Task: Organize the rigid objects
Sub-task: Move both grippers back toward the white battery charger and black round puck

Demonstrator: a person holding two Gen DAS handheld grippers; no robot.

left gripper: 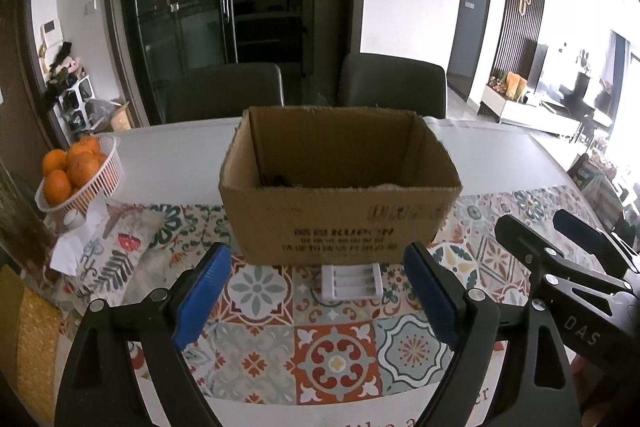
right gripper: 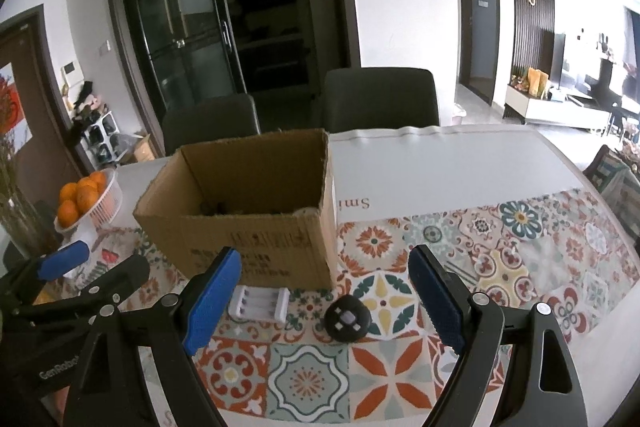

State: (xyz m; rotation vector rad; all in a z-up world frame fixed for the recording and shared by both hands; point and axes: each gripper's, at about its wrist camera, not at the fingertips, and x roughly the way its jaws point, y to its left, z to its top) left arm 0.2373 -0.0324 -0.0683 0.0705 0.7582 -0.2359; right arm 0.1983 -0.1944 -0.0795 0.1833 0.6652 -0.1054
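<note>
The white battery holder (left gripper: pixel 351 280) lay on the patterned tabletop (left gripper: pixel 400 347), just in front of the open cardboard box (left gripper: pixel 340 187). A black round object (right gripper: pixel 347 317) lay beside it. The left tool (left gripper: pixel 320 297) and right tool (right gripper: pixel 326 303) stood wide, gripping nothing.

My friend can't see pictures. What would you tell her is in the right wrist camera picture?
The open right gripper points at a small black round gadget on a patterned tablecloth. A white battery holder lies left of it, before an open cardboard box.
</note>
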